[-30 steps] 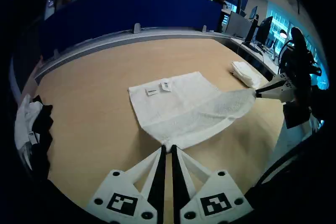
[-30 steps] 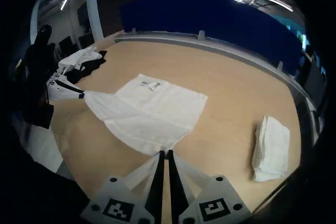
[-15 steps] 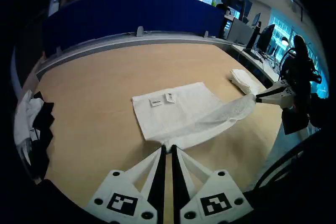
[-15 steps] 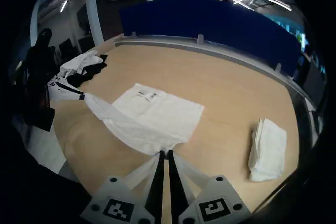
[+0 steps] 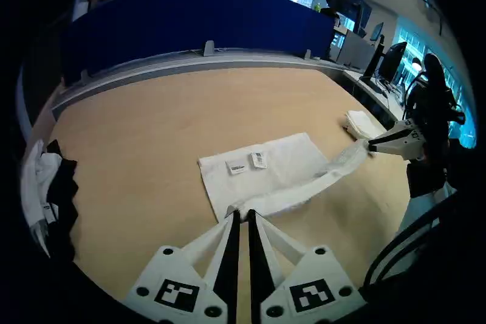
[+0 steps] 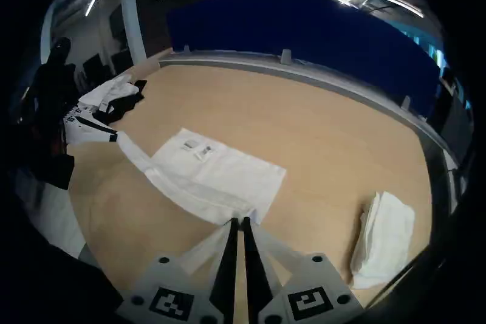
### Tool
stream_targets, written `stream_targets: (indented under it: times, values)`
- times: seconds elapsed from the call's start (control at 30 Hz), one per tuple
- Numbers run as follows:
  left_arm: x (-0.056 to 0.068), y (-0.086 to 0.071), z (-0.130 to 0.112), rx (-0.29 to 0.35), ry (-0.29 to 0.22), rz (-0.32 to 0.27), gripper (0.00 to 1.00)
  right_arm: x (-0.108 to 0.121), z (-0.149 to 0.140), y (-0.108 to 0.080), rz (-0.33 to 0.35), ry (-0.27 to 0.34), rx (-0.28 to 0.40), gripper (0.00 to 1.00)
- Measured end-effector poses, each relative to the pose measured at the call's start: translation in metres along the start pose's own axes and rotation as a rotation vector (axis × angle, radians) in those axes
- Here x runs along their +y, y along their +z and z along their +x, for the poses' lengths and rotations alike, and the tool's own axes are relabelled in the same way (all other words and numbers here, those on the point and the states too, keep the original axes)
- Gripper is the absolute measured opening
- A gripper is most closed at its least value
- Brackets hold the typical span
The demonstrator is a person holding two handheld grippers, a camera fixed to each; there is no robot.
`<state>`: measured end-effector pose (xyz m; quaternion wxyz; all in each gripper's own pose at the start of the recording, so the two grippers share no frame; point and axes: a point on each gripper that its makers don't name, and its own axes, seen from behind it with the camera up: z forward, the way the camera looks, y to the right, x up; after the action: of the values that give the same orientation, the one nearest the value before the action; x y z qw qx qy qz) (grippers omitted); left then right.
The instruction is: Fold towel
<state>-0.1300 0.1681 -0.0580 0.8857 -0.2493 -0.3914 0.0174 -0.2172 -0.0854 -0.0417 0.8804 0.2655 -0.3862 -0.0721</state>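
A white towel (image 5: 276,169) with two small tags lies on the wooden table (image 5: 152,123); its near edge is lifted off the surface and stretched into a narrow band. My left gripper (image 5: 242,213) is shut on one near corner. My right gripper (image 6: 237,220) is shut on the other corner. In the left gripper view the right gripper (image 5: 372,143) appears at the right, pinching the towel's far end. In the right gripper view the left gripper (image 6: 116,135) appears at the left, holding its end of the towel (image 6: 212,178).
A folded white towel (image 6: 379,239) sits near the table's edge, also visible as a folded towel (image 5: 363,123) in the left gripper view. A heap of black and white clothes (image 6: 115,96) lies at the other side. A blue partition (image 5: 194,17) runs behind the table.
Both grippers have moved forward over the table carrying the near edge; the lifted flap has narrowed into a thin band and the flat part of the towel looks shorter.
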Motion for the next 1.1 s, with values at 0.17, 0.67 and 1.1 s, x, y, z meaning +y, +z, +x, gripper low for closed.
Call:
stream_targets:
  times: [0.17, 0.67, 1.1]
  values:
    - [-0.012, 0.022, 0.014, -0.002, 0.006, 0.007, 0.09, 0.013, 0.011, 0.020, -0.010, 0.003, -0.008, 0.07]
    - [-0.034, 0.077, 0.018, -0.054, 0.035, 0.002, 0.09, 0.037, 0.009, 0.060, -0.020, 0.045, -0.066, 0.07]
    - [-0.046, 0.110, 0.003, -0.072, 0.015, 0.011, 0.09, 0.045, -0.004, 0.091, -0.032, 0.074, -0.104, 0.07]
